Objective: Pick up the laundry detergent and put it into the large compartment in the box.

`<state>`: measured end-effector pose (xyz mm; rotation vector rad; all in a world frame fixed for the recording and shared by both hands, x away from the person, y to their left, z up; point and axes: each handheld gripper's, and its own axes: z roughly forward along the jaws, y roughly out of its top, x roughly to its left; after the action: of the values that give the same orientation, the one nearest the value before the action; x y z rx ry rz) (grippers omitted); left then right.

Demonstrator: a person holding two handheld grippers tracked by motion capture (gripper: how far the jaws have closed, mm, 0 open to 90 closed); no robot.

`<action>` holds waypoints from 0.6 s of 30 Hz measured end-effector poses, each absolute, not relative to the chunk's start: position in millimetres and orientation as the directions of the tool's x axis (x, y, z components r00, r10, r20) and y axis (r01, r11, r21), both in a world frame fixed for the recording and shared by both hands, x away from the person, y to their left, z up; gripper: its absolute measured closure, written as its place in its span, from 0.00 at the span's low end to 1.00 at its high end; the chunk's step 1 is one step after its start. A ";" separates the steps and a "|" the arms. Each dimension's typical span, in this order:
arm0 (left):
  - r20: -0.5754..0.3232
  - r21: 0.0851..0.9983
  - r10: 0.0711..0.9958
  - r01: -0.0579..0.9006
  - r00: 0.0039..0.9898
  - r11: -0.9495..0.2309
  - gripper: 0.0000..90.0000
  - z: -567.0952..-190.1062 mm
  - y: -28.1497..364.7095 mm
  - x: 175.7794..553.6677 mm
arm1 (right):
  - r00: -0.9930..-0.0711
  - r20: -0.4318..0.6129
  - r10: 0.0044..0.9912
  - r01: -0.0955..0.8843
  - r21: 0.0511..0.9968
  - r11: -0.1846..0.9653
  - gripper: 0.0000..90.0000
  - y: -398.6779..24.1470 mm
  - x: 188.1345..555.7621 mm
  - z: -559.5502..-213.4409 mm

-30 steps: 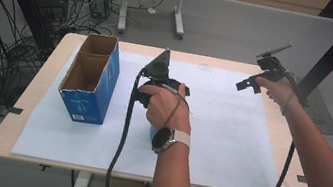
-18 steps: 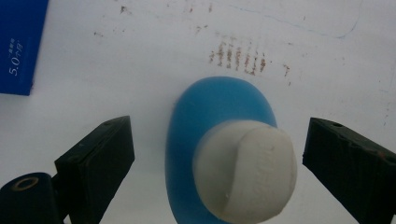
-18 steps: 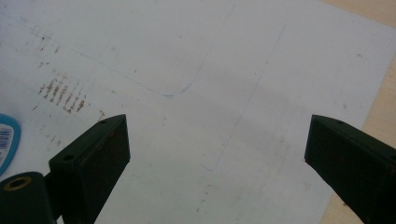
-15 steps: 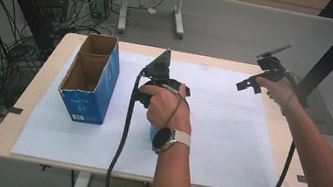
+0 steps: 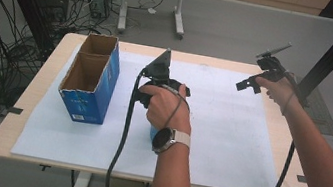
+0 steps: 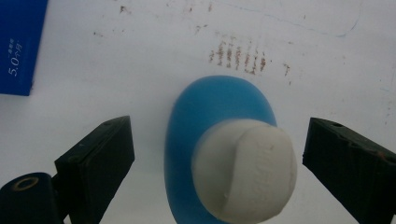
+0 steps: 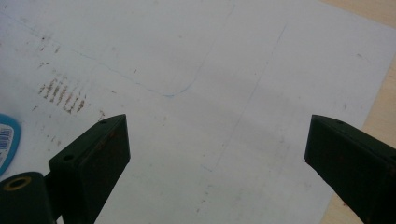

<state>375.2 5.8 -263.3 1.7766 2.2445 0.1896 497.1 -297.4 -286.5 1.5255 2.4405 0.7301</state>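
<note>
While the left gripper (image 6: 215,154) straddles a blue bottle (image 6: 205,116) untouched — open — the right gripper (image 7: 217,154) gapes too.

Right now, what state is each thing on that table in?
Blue bottle: white cap on, standing between open jaws, untouched.
Cardboard box: upright, top open.
Left gripper: open, around the bottle.
Right gripper: open, holding nothing, above the white sheet.
</note>
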 end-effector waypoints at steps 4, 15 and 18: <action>-0.132 0.266 0.968 0.933 -0.213 0.241 0.10 -263.9 5.8 375.4 | -0.461 0.107 0.881 0.796 0.489 0.357 0.08 -297.6 497.0 -286.4; -0.129 0.256 0.969 0.937 -0.211 0.238 0.10 -268.1 6.8 376.5 | -0.463 0.111 0.879 0.796 0.488 0.358 0.08 -297.3 497.4 -287.1; -0.129 0.250 0.969 0.938 -0.213 0.239 0.10 -270.5 6.8 377.1 | -0.466 0.112 0.878 0.796 0.488 0.360 0.07 -296.7 497.5 -288.3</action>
<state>377.1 6.8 -270.5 1.7843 2.2569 0.1711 497.5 -296.7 -288.3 1.5220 2.4475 0.7313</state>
